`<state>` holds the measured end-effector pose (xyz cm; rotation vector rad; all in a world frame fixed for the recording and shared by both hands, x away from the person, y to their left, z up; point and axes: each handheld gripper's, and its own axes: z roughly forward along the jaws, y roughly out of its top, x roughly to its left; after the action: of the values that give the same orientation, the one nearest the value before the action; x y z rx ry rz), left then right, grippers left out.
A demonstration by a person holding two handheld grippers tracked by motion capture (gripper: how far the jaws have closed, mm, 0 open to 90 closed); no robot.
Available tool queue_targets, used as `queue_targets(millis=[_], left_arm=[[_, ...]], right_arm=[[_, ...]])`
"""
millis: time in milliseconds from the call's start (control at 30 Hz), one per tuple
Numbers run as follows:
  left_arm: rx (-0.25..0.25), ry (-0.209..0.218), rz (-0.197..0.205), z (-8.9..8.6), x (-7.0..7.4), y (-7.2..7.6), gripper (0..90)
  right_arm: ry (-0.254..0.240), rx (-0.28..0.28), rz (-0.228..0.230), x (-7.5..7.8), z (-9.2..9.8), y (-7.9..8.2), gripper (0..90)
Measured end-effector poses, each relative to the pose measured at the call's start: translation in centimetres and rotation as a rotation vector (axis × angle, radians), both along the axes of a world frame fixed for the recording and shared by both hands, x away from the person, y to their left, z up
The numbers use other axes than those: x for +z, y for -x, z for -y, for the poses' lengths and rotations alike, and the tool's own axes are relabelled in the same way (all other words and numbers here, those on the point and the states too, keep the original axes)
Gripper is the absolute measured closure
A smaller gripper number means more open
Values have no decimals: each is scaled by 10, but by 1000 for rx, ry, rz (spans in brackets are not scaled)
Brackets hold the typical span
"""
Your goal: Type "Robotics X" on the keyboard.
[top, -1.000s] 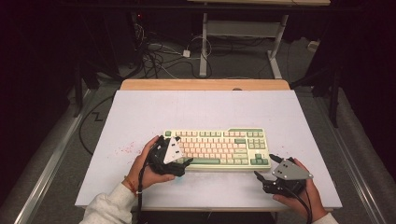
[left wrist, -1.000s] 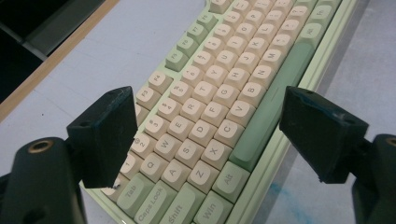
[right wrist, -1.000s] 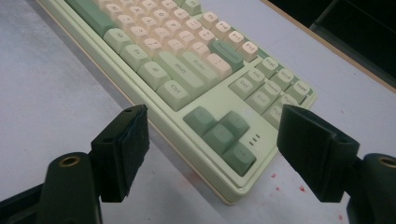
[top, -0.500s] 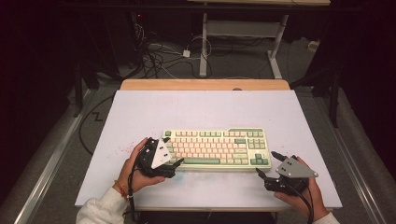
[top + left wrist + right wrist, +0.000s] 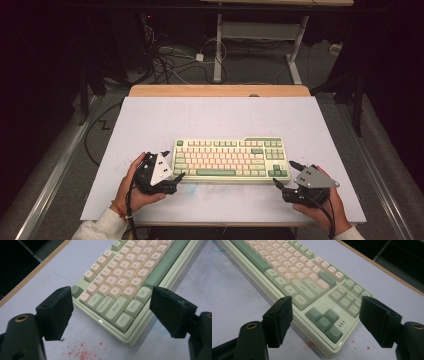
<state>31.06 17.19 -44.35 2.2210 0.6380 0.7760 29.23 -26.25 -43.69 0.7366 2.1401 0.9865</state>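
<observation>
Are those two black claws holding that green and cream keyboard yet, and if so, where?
No, nothing is held. The left gripper stands open at the green and cream keyboard's near left corner, the right gripper open at its near right corner.

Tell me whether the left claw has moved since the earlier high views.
Yes. The left claw has slid left and toward the near table edge: it was over the keyboard's lower-left keys, and now sits at that corner, jaws open.

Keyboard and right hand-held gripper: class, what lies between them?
Nothing. In the right gripper view, bare table separates the open right hand-held gripper from the keyboard corner ahead of it.
</observation>
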Motion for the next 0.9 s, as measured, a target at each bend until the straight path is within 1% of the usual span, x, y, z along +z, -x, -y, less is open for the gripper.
queue_targets(millis=[100, 200, 267, 367, 433, 467, 533, 567, 600, 733, 833, 900], left_arm=[[13, 9, -8, -6, -2, 2, 178], [22, 9, -13, -11, -5, 4, 178], [30, 0, -17, -15, -7, 6, 178], [38, 4, -25, -20, -9, 8, 178], [45, 1, -34, -23, -10, 9, 178], [47, -2, -36, -24, -12, 10, 178], [49, -7, -45, -26, -14, 11, 178], [48, -7, -47, -26, -15, 12, 178], [49, -9, -49, -27, -15, 13, 179], [49, -7, -58, -28, -18, 15, 178], [44, -15, -67, -28, -19, 16, 178], [44, -8, -75, -29, -20, 17, 178]], right_arm=[[-4, 7, 4, 3, -2, 0, 312], [-11, 18, 5, 6, -3, -1, 340], [-17, 20, 3, 7, -4, -2, 349], [-26, 28, -9, 9, -7, -4, 389], [-33, 53, -24, 11, -8, -5, 468], [-40, 72, -29, 12, -8, -5, 472], [-41, 76, -35, 14, -10, -7, 472], [-53, 89, -47, 15, -11, -7, 483], [-54, 95, -52, 16, -12, -8, 502], [-36, 93, -54, 19, -18, -13, 566], [-24, 93, -74, 20, -25, -17, 612], [-15, 101, -86, 20, -29, -19, 631]])
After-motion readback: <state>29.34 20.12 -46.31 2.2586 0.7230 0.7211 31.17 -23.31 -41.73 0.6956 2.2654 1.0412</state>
